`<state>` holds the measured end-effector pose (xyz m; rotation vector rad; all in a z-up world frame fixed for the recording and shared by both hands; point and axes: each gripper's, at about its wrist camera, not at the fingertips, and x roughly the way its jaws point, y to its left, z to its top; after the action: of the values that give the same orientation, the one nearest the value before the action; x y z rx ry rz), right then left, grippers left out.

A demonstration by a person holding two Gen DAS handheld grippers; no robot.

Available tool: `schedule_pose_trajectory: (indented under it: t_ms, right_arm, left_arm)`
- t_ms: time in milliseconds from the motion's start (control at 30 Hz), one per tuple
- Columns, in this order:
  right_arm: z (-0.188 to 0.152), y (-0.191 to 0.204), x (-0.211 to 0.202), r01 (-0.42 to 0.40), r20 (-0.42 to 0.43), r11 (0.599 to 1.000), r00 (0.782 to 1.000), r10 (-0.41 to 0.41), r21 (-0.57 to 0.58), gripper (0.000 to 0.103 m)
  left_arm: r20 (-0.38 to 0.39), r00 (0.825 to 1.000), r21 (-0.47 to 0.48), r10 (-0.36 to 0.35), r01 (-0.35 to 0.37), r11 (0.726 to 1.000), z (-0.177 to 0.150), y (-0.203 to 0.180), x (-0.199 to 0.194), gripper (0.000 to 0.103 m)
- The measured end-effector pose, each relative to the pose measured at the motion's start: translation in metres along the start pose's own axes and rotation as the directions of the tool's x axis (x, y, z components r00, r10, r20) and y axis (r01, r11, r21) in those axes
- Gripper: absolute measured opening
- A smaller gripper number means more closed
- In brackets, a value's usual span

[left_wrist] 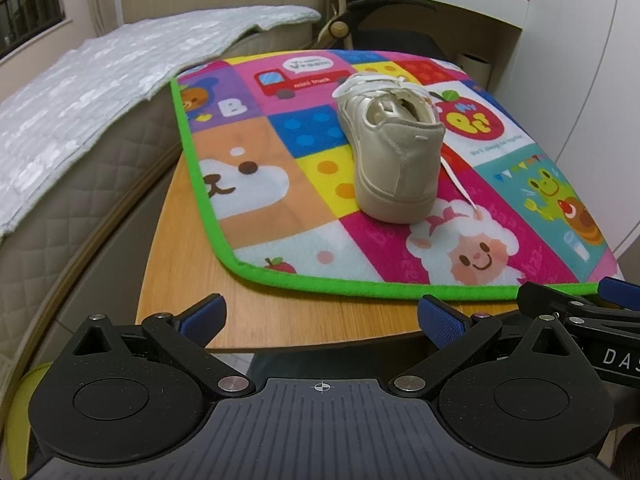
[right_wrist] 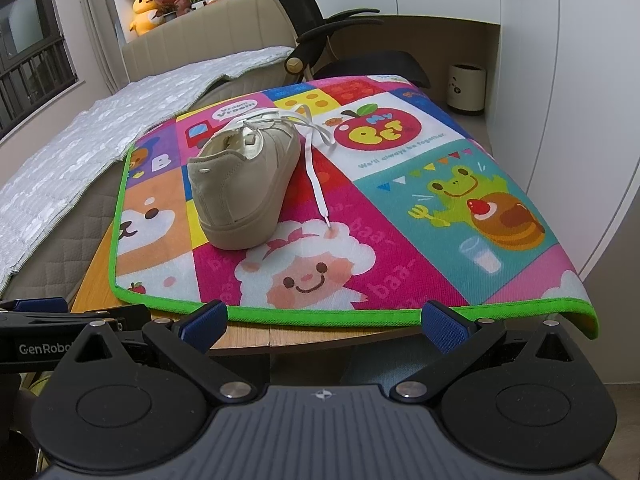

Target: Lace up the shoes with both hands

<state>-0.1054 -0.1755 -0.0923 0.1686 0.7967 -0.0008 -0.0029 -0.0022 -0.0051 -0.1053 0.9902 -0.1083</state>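
Note:
A beige shoe [left_wrist: 394, 148] [right_wrist: 244, 184] stands on the colourful play mat [left_wrist: 280, 216] [right_wrist: 400, 248], heel toward me. Its white lace [left_wrist: 458, 178] [right_wrist: 316, 176] is loose; one end trails down the shoe's right side onto the mat, ending on the sheep picture. My left gripper [left_wrist: 320, 318] hovers open at the table's near edge, well short of the shoe, nothing between its blue pads. My right gripper [right_wrist: 324, 322] is likewise open and empty at the mat's near edge. The right gripper's body [left_wrist: 580, 312] shows in the left wrist view, and the left gripper's body [right_wrist: 60, 320] in the right wrist view.
The mat lies on a wooden table [left_wrist: 192, 288] [right_wrist: 92, 292]. A bed with a grey quilt [left_wrist: 80, 80] [right_wrist: 100, 136] runs along the left. A black office chair [right_wrist: 340, 40] stands behind the table, a small bin [right_wrist: 466, 88] at the back right, white cabinets on the right.

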Motion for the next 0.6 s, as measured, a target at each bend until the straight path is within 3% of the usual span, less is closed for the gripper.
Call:
schedule_pose_trajectory:
  t_ms: [600]
  right_arm:
    - [-0.0012, 0.0000, 0.0014, 0.002, -0.006, 1.000, 1.000, -0.002, 0.002, 0.103]
  left_arm:
    - [0.017, 1.000, 0.005, -0.002, 0.002, 1.000, -0.0013, 0.0007, 0.0008, 0.103]
